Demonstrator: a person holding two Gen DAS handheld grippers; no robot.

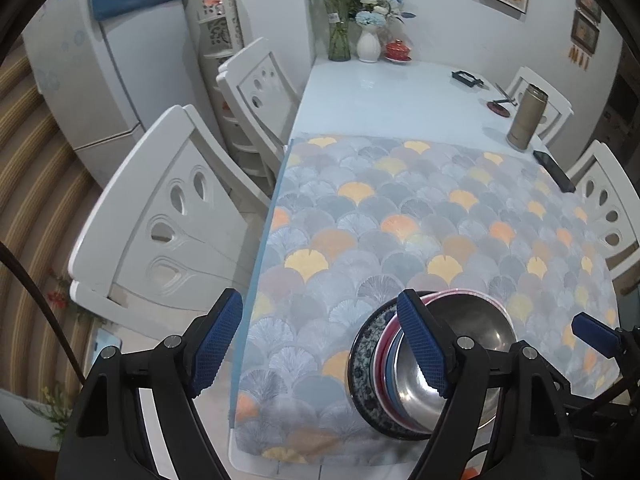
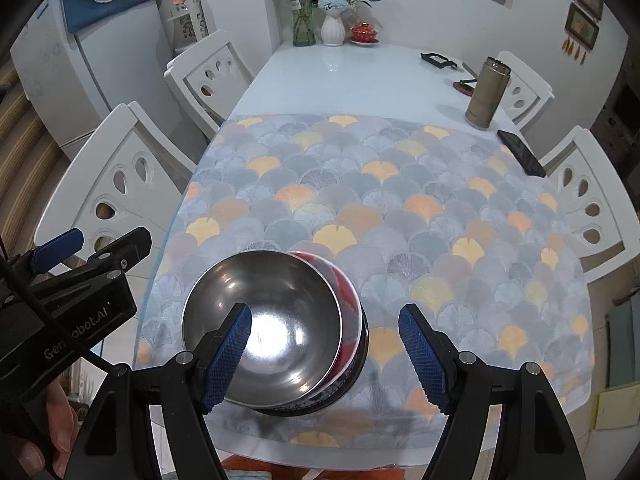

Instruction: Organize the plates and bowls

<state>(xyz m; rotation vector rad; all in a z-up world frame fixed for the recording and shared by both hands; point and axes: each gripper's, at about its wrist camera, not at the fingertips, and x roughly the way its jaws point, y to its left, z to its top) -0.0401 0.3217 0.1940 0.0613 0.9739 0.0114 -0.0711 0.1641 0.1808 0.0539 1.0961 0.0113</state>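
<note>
A steel bowl sits on top of a stack near the table's front edge, over a red plate and a dark patterned plate. In the left wrist view the steel bowl rests on blue, red and patterned plates. My left gripper is open and empty, just left of the stack, with its right finger over the plate rims. My right gripper is open and empty above the stack, its left finger over the bowl.
A patterned mat covers the near half of the white table. A thermos, a phone, vases and a red cup stand farther back. White chairs flank both sides.
</note>
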